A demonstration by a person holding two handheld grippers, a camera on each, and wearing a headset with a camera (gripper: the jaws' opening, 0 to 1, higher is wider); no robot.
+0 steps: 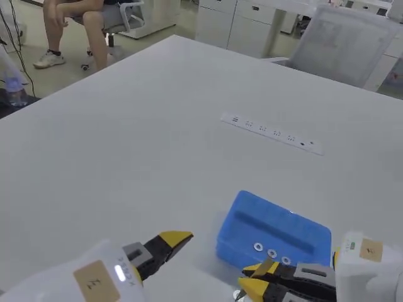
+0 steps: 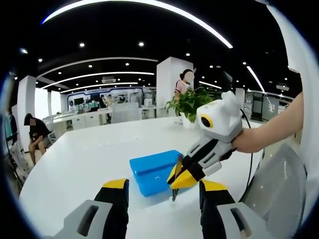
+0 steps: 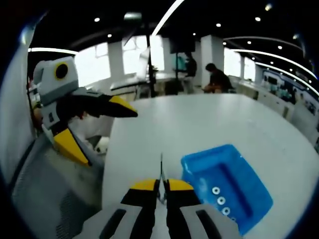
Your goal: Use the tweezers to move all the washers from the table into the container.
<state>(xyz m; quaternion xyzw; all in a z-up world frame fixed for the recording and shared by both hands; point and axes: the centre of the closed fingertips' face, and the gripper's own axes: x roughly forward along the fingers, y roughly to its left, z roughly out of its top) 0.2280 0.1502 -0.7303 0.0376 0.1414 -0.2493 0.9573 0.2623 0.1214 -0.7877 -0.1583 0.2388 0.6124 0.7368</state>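
Well, washers [image 1: 272, 253]: three small rings in a row on the floor of the container
Container [image 1: 277, 220]: blue shallow tray; lies on the tabletop near its near edge, right of the middle
Tweezers [image 3: 161, 172]: thin metal pair; pinched between the right gripper's jaws; tip points down at the tabletop just beside the container
Right gripper [image 1: 252, 281]: jaws closed on the tweezers; held at the near edge, just beside the container
Left gripper [image 1: 178, 240]: jaws apart, holding nothing; left of the container, apart from it
Tabletop [image 1: 157, 126]: white
Power strip [image 1: 271, 133]: white, flat; beyond the container, toward the far edge
Person [image 1: 69, 19]: seated past the far left corner
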